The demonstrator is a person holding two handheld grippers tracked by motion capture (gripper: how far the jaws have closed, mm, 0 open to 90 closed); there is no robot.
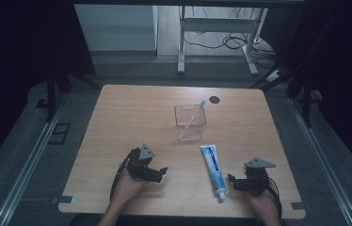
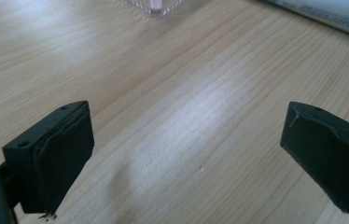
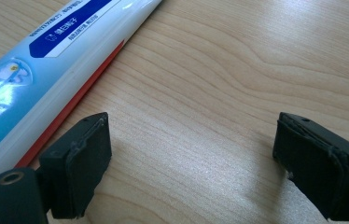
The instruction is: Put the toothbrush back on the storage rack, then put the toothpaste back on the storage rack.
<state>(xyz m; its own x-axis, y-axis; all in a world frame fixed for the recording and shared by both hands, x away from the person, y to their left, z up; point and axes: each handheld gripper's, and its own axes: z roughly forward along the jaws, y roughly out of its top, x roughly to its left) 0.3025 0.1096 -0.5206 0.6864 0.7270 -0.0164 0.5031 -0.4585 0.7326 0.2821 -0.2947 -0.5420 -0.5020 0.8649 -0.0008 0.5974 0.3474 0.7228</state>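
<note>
Looking down from the high view, the toothpaste tube [image 1: 213,168] lies flat near the front of the wooden table [image 1: 132,113], its cap toward the person, just beside the right gripper [image 1: 232,181]; a clear container [image 1: 190,123] with a pink toothbrush [image 1: 192,118] leaning in it stands just behind the tube, and the left gripper [image 1: 161,172] rests apart to the left. In the left gripper view, both jaws stand wide with only bare wood between them, so that hand holds nothing. In the right gripper view, the jaws are likewise spread and empty, and the tube [image 3: 46,70] runs past the outside of one jaw. The step looks like picking the tube up: shift the right gripper sideways until the tube sits between the pads, square across its width near the middle, then close gently so the soft body neither slips nor squeezes.
</note>
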